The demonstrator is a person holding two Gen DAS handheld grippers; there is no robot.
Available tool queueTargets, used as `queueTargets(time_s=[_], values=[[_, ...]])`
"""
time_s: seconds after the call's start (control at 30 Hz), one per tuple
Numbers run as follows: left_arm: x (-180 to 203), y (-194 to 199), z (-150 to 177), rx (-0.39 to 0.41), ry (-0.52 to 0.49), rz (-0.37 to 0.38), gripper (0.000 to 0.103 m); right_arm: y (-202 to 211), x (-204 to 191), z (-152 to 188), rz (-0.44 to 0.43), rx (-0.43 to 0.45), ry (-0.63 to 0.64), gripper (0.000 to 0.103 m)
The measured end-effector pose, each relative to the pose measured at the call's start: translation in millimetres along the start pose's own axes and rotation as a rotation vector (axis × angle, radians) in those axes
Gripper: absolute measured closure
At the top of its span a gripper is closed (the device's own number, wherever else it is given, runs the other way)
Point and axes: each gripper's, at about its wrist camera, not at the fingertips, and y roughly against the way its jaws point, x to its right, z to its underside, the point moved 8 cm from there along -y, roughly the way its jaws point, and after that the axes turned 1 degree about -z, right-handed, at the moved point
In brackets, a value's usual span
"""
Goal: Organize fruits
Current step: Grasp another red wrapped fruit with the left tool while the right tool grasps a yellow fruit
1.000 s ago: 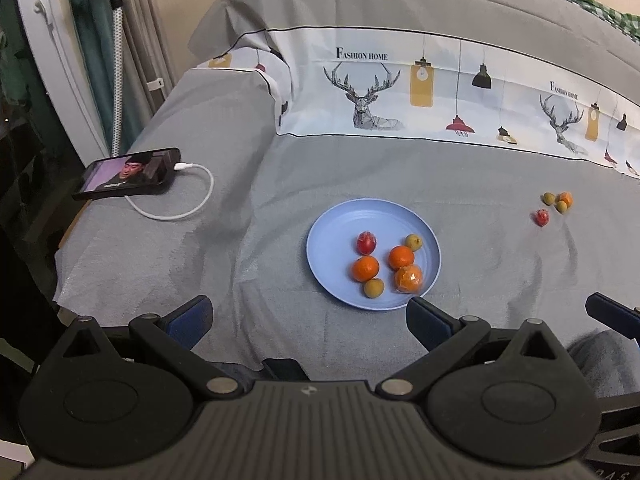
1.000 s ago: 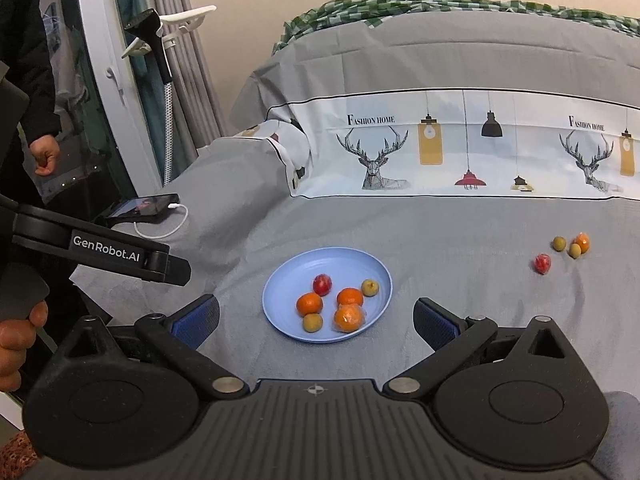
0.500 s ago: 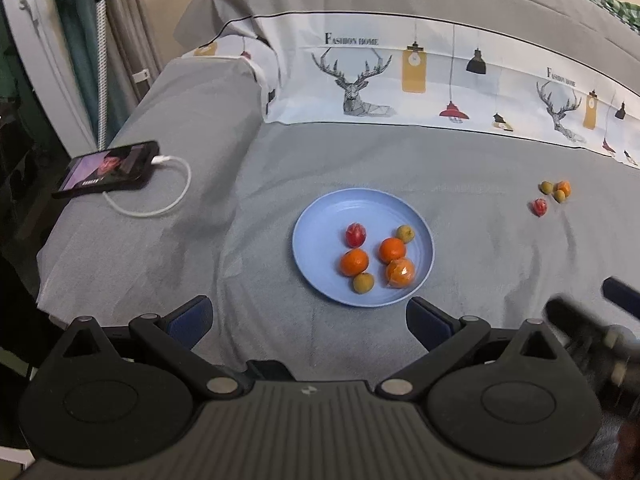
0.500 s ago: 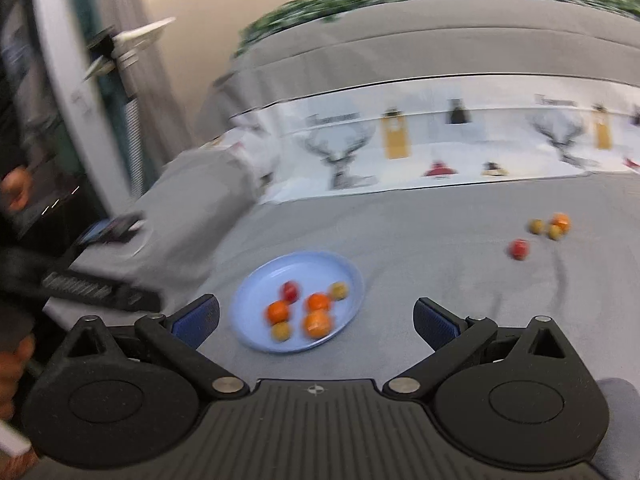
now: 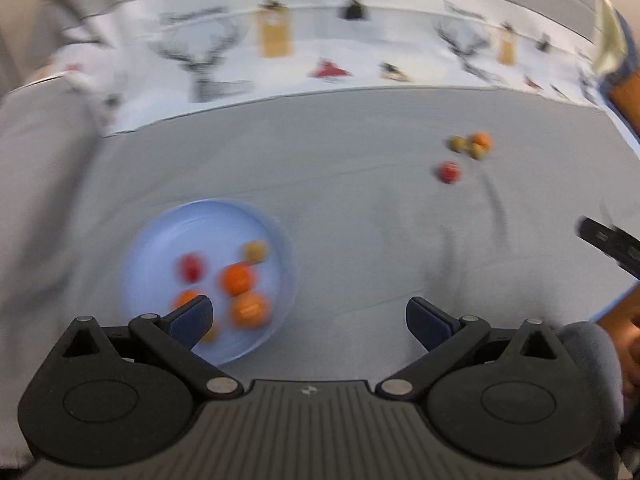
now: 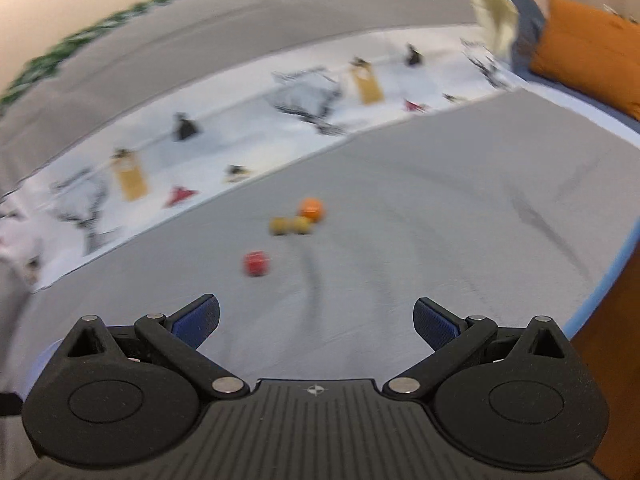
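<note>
right gripper (image 6: 316, 316): jaws spread wide, nothing between them; aimed across the grey bedcover (image 6: 440, 208) toward the loose fruit. both views are blurred.
left gripper (image 5: 308, 316): jaws likewise wide apart, carrying nothing; its left fingertip overlaps the near rim of the blue plate (image 5: 160, 232) in the left wrist view.
loose fruit, right wrist view: one red fruit (image 6: 256, 263) nearest the tool; beyond it two yellow-green fruits (image 6: 289, 225) touching each other, and one small orange (image 6: 311, 208) just beside them. all four lie on the bedcover, well apart from the plate.
plated fruit, left wrist view: one red fruit, one yellow-green fruit, and at least three orange ones (image 5: 238, 278); something more is partly hidden behind the left fingertip, count uncertain.
other: a printed white band (image 5: 280, 52) with deer and lamp motifs runs across the far side; an orange cushion (image 6: 592, 48) at right.
status, judged: roughly half done. one group gathered on the plate; four pieces remain to collect. likely next item is the red fruit, being closest to the right gripper.
</note>
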Motion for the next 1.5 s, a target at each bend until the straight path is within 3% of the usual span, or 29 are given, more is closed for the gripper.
queueTargets(time_s=[0.13,0.33,0.5,0.6,0.77,0.93,1.07,1.17,1.2,1.23,1.27,1.3,1.37,1.5], values=[[33.9,-31.9,-19.2,-0.009,-0.039,0.004,0.000,-67.1,18.3,-13.2,0.062,-0.011,-0.028,0.001],[42.0,-69.0,-32.2,-0.059,-0.047,-0.021,0.000,-192.8,-15.2,-38.8,0.076,-0.001,0.111,0.001],[43.7,-108.1,-44.1,-0.105,-0.064,-0.047,0.000,-276.1,-27.5,-39.0,0.128,-0.065,0.169,0.001],[56.1,-130.8,-58.5,-0.097,-0.076,-0.031,0.000,-289.6,-28.4,-43.9,0.142,-0.011,0.241,0.001],[99.7,-168.5,-94.0,-0.036,-0.100,0.047,0.000,-280.5,7.7,-49.5,0.257,0.030,0.218,0.001],[150.7,-209.2,-120.1,-0.011,-0.171,0.125,0.000,-282.9,25.8,-53.7,0.217,0.017,0.154,0.001],[167.7,-242.9,-131.0,-0.036,-0.229,0.084,0.000,-284.4,20.9,-52.7,0.232,0.036,0.196,0.001],[165.4,-256.3,-137.7,-0.036,-0.218,0.084,0.001,-284.5,15.6,-53.3,0.230,0.041,0.221,0.002],[163.2,-255.9,-139.5,-0.026,-0.198,0.106,0.011,-283.9,14.2,-53.8,0.222,0.043,0.224,0.009],[161.2,-251.8,-140.6,-0.003,-0.173,0.145,0.042,-281.8,11.3,-54.3,0.198,0.047,0.227,0.020],[160.2,-247.2,-142.8,0.019,-0.161,0.159,0.061,-279.6,5.8,-54.1,0.153,0.049,0.230,0.047],[159.7,-243.2,-143.5,0.030,-0.169,0.150,0.069,-277.9,-0.5,-54.3,0.134,0.054,0.255,0.070],[161.7,-238.0,-144.8,0.061,-0.183,0.155,0.069,-277.3,-8.3,-52.1,0.133,0.057,0.316,0.078],[163.7,-228.5,-147.0,0.083,-0.201,0.158,0.070,-273.3,5.4,-60.6,0.168,0.074,0.227,0.078]])
